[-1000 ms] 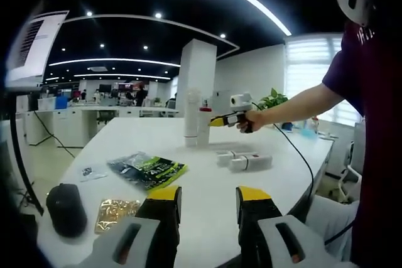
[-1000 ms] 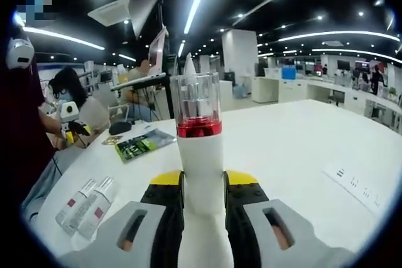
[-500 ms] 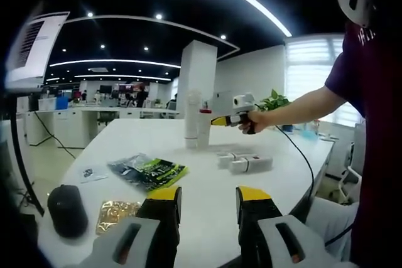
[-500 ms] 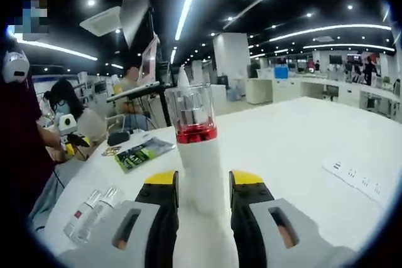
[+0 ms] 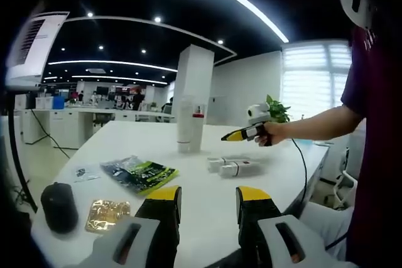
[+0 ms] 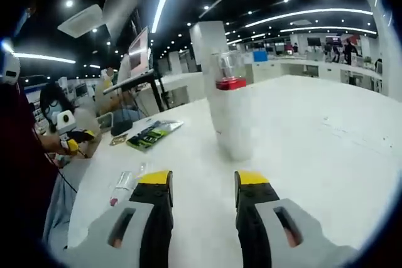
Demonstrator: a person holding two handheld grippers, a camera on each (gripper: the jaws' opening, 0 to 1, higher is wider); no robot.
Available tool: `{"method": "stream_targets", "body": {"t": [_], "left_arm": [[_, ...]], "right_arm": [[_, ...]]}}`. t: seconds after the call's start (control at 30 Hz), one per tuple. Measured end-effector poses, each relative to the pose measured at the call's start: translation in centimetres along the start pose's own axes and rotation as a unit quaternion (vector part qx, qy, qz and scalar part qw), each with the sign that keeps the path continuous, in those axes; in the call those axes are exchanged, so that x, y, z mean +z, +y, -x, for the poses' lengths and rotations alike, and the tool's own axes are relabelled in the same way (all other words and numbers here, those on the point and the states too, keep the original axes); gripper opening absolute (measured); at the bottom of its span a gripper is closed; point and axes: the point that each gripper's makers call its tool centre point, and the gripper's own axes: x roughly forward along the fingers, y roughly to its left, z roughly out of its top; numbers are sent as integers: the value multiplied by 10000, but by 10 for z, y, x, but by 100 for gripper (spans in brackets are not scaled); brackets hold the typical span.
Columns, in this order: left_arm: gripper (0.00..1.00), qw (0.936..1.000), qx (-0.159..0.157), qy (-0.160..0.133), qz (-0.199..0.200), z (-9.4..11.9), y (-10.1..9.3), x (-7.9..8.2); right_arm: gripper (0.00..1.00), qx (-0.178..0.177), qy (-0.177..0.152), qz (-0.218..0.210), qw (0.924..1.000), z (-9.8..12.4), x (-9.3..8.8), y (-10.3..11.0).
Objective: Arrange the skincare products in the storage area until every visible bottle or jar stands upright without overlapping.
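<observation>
Both grippers' jaws gape empty as two bottles (image 5: 188, 125) stand upright on the tabletop (image 5: 207, 192), two small ones (image 5: 233, 166) lying flat

Left gripper view sits low at the white table (image 5: 207, 186) edge, facing across it. Right gripper view looks back from close by the upright bottle (image 6: 230, 114); both share that bottle (image 5: 196, 128).

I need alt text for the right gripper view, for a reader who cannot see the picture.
A white bottle with a red band and clear cap stands upright on a white table, beyond the open, empty right tongs. To the left lie small clear bottles and a green packet.
</observation>
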Motion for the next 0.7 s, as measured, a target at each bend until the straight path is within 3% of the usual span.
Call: {"method": "stream_targets", "body": {"t": [0.07, 0.33, 0.5, 0.7], "left_arm": [[35, 10000, -14, -22, 27, 2, -3, -1], [35, 9999, -145, -4, 22, 5, -16, -4], [35, 9997, -220, -4, 45, 5, -21, -6], [35, 9996, -276, -23, 22, 9, -23, -5]], "right_arm": [[34, 139, -3, -159, 9998, 4, -3, 23], [26, 372, 307, 189, 9987, 10, -12, 95], [28, 183, 1063, 698, 9917, 5, -33, 115], [28, 110, 1439, 794, 9863, -6, -44, 122]]}}
